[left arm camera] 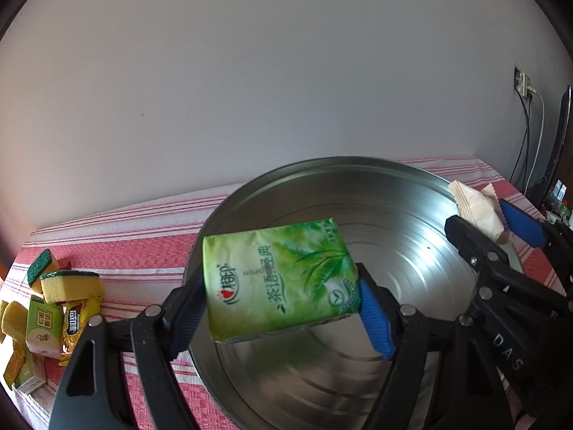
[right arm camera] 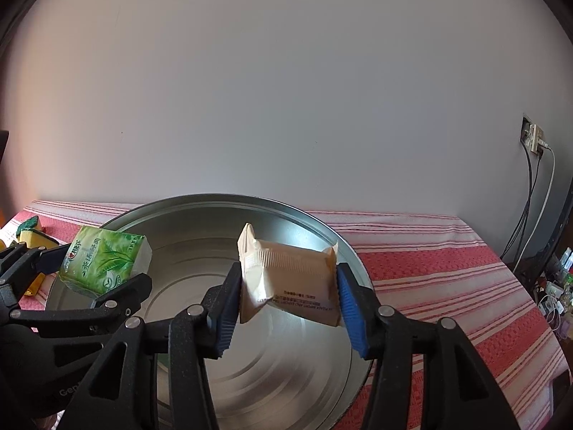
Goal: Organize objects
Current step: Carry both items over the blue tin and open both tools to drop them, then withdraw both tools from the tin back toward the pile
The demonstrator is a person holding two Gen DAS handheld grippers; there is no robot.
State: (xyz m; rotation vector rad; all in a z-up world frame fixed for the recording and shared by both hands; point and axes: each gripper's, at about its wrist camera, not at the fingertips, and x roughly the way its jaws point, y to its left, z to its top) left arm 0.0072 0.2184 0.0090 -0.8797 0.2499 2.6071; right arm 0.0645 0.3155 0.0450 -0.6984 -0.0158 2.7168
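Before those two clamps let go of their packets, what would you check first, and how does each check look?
1. Green tissue pack is over the metal basin: ok.
2. Left gripper grips the pack firmly between its pads: ok.
3. Beige snack packet is over the basin: ok.
4. Right gripper pads touch both packet ends: cannot tell; the packet sits between them, and contact is unclear.
5. Basin floor beneath is free of other items: ok.
6. The two grippers are apart from each other: ok, a gap shows in both views.
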